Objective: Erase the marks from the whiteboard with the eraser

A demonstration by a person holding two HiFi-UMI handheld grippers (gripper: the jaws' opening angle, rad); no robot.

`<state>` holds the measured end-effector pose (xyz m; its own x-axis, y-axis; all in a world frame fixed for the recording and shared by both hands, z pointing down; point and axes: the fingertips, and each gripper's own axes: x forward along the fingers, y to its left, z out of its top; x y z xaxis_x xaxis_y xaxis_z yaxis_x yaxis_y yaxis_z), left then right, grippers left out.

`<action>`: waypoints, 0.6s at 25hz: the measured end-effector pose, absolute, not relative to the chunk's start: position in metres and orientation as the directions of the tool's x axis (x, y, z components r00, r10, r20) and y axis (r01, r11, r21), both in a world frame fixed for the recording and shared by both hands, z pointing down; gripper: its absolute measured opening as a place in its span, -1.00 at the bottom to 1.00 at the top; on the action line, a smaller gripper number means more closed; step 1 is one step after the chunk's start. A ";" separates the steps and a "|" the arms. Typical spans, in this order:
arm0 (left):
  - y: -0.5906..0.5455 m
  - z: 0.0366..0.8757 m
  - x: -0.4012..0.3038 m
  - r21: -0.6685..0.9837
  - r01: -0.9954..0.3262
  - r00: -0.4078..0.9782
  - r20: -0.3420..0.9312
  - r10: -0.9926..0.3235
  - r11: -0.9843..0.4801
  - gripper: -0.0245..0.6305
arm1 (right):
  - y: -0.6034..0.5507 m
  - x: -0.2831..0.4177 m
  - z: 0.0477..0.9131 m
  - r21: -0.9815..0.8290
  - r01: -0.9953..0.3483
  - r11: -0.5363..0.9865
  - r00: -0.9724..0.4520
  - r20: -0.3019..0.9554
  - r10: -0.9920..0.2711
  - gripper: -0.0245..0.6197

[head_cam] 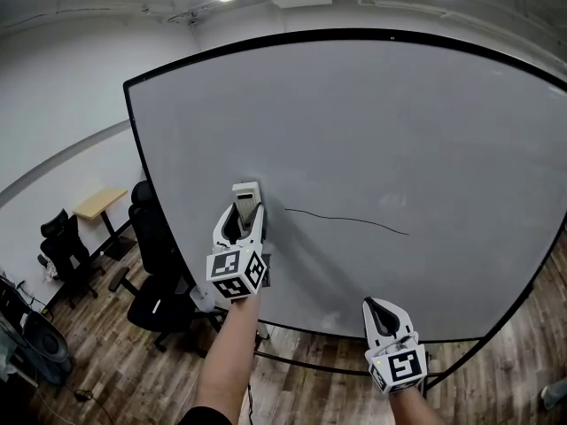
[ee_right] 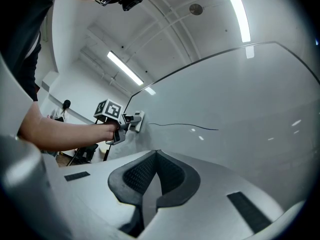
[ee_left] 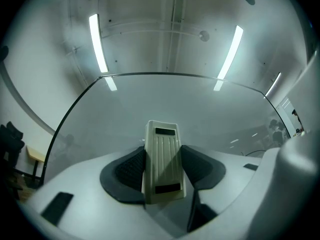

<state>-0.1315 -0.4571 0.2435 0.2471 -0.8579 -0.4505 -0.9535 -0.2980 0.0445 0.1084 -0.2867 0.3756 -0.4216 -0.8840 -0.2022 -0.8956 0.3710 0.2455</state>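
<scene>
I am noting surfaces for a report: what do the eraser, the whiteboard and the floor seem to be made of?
The eraser looks like hard cream plastic, matte, with moulded ribs along its back. The whiteboard seems a smooth, glossy coated panel: the ceiling lights reflect in it. The floor is wood or wood-look planks, showing grain and seams.
</scene>
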 end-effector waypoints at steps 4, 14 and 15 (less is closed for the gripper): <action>-0.459 0.242 -0.131 0.057 -0.949 0.254 -0.437 -0.863 -0.309 -0.18 | -0.287 0.112 0.380 0.248 -0.897 0.365 -0.416 -0.201 -0.887 -0.86; -0.455 0.238 -0.101 0.050 -0.945 0.274 -0.412 -0.869 -0.322 -0.18 | -0.276 0.110 0.386 0.224 -0.900 0.374 -0.417 -0.197 -0.887 -0.86; -0.454 0.238 -0.099 0.053 -0.944 0.277 -0.411 -0.869 -0.326 -0.18 | -0.275 0.110 0.386 0.219 -0.902 0.372 -0.415 -0.200 -0.887 -0.86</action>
<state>-0.0985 -0.4539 0.2382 0.2766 -0.8685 -0.4113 -0.9441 -0.3255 0.0526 0.1102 -0.2749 0.3858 -0.4150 -0.8875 -0.2004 -0.9018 0.3722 0.2194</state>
